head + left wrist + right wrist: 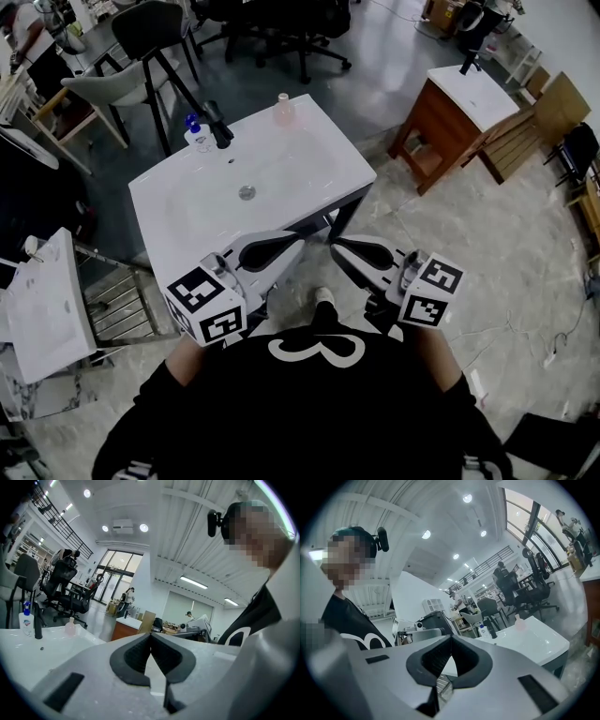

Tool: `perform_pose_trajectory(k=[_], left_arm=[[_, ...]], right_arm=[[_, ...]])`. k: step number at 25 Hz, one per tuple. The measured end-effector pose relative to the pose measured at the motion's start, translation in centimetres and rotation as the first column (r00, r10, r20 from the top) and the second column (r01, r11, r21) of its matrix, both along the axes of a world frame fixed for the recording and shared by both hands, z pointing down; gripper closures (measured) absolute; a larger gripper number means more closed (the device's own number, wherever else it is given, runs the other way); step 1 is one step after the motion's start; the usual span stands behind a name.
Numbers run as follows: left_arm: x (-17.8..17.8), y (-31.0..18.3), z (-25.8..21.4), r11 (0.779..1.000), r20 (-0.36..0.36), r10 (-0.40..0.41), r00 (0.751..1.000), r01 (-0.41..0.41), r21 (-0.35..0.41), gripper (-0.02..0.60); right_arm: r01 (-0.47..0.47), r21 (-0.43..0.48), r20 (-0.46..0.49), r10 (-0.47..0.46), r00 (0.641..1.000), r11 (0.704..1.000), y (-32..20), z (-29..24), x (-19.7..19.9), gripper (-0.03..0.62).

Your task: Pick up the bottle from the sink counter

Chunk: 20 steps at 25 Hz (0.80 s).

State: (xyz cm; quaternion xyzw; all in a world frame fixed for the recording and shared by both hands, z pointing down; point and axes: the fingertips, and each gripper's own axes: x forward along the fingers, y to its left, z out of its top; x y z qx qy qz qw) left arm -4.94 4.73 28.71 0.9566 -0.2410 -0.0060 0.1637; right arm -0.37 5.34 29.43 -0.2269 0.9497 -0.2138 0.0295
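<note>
Left tongs [286, 244] and right tongs [345, 247] sit closed on nothing, tips facing each other at the near edge of the tabletop [328, 159], seemingly not yet reaching, while the pink bottle [284, 109] and blue-capped bottle [196, 132] stand well beyond them, past the basin [211, 211].

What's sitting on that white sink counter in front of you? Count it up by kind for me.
Bottles: 2, the blue-capped bottle and the pink bottle
Black faucet: 1
Total: 3

Wooden vanity [427, 124] stands right of office chairs [302, 23].
</note>
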Motion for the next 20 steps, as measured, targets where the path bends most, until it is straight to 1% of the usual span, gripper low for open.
perform_pose_trajectory(k=[7,12,20], left_arm=[[3.0,-7.7,1.3,0.997,0.026,-0.062,0.998,0.063,-0.042,0.566],[5.3,-13.0,1.8,0.992,0.029,-0.094,0.995,0.096,-0.077,0.566],[7.9,-19.2,3.2,0.985,0.067,-0.147,0.987,0.152,-0.076,0.566]], right_arm=[[0.044,-0.036,0.014,-0.044,0.999,0.998,-7.8,0.7,2.8,0.58],[0.072,-0.062,0.024,-0.071,0.997,0.995,-13.4,1.2,5.1,0.58],[0.122,-0.065,0.027,-0.121,0.992,0.99,-19.5,1.9,7.5,0.58]])
